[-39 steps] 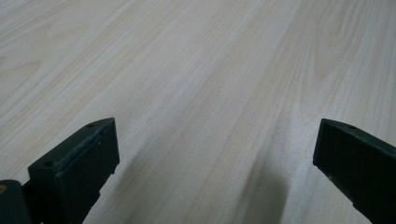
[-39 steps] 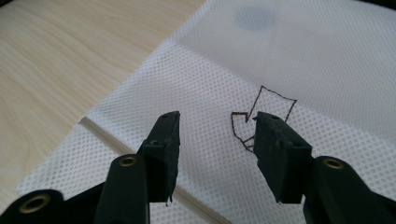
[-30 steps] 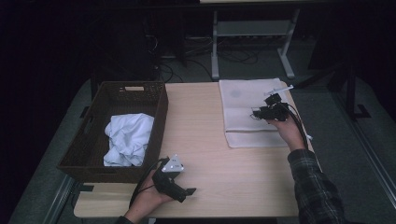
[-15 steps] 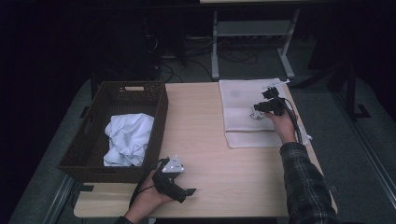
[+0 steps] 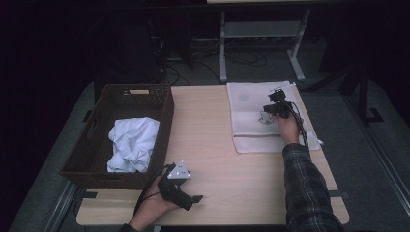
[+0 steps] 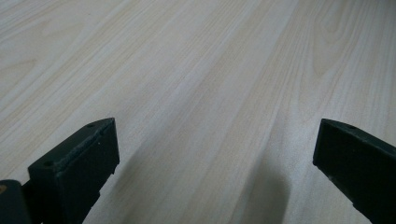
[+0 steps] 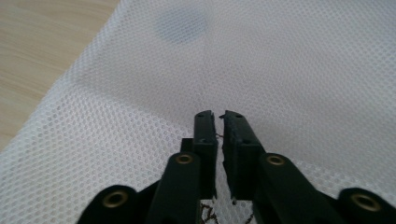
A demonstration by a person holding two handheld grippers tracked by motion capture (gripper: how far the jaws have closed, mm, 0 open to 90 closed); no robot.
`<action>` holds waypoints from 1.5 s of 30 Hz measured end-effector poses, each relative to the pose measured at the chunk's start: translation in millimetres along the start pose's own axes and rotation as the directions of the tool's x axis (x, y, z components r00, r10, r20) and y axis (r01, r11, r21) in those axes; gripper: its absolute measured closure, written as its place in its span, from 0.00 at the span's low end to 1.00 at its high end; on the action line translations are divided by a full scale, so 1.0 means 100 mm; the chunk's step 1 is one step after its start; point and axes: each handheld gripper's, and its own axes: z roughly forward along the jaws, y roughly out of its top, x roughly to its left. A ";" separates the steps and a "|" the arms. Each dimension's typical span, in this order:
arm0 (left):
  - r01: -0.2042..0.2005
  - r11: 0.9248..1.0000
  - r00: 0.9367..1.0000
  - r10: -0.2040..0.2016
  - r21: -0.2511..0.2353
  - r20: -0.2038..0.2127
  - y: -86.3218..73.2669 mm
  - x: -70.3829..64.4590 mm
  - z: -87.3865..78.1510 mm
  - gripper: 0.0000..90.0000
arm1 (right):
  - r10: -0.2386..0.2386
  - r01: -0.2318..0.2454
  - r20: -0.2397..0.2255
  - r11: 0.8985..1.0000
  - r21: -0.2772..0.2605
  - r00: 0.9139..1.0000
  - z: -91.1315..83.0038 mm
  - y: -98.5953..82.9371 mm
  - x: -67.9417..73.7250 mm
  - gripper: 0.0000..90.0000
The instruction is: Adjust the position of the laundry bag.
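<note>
From above, my table (image 5: 227, 145) is evenly lit while the room behind falls to near black. My left gripper (image 6: 215, 154) throws soft shadows on sharp wood grain. The mesh bag (image 7: 280, 70) blurs farther off, perhaps shallow focus.

Left gripper (image 5: 186, 195) jaws wide apart, right gripper (image 7: 219, 116) jaws nearly closed

My right gripper (image 7: 219, 122) hides mesh bag (image 7: 289, 70) beneath jaws; grip there unclear. Bag's dark spot (image 7: 180, 24) blurred, upper centre.
</note>
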 end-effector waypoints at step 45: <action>-0.003 1.000 1.000 0.003 0.000 0.003 0.00 -0.01 -0.01 0.00 | -0.027 0.024 0.022 0.992 0.126 0.999 0.05 -0.18 0.15 0.99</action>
